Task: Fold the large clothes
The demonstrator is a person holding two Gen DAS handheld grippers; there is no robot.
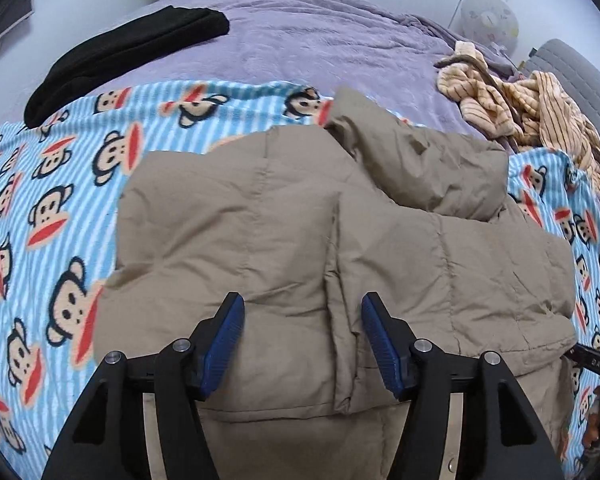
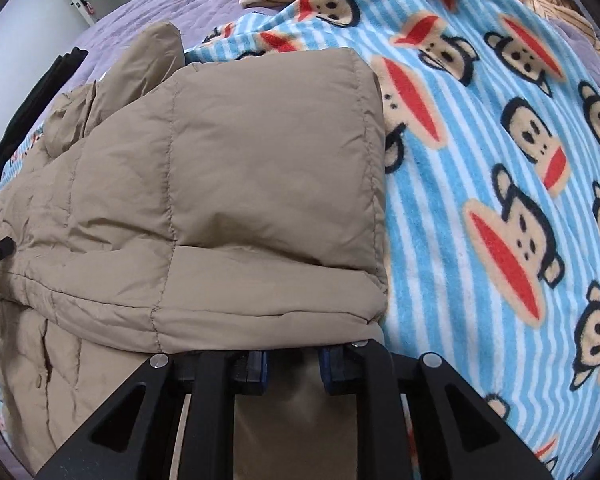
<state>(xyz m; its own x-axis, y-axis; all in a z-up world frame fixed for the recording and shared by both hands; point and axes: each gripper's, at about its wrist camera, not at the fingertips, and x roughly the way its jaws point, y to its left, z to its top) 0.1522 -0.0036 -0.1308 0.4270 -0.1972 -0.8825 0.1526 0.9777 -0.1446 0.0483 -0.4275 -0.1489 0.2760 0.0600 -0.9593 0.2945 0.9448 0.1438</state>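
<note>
A tan puffer jacket (image 1: 260, 220) lies folded on a blue striped monkey-print blanket (image 1: 60, 200), with its hood bunched at the far right. My left gripper (image 1: 302, 300) hovers just above the jacket's near part, open, with nothing between the blue pads (image 1: 224, 344). In the right wrist view the jacket (image 2: 240, 160) forms a thick folded slab whose near edge drapes over my right gripper (image 2: 292, 354). Its jaws stand narrow with tan fabric between them, and the fingertips are hidden under the fold.
A folded black garment (image 1: 120, 48) lies at the far left on the purple bedspread (image 1: 320, 40). A crumpled beige striped garment (image 1: 520, 108) sits at the far right. The monkey-print blanket (image 2: 480, 160) lies bare to the jacket's right.
</note>
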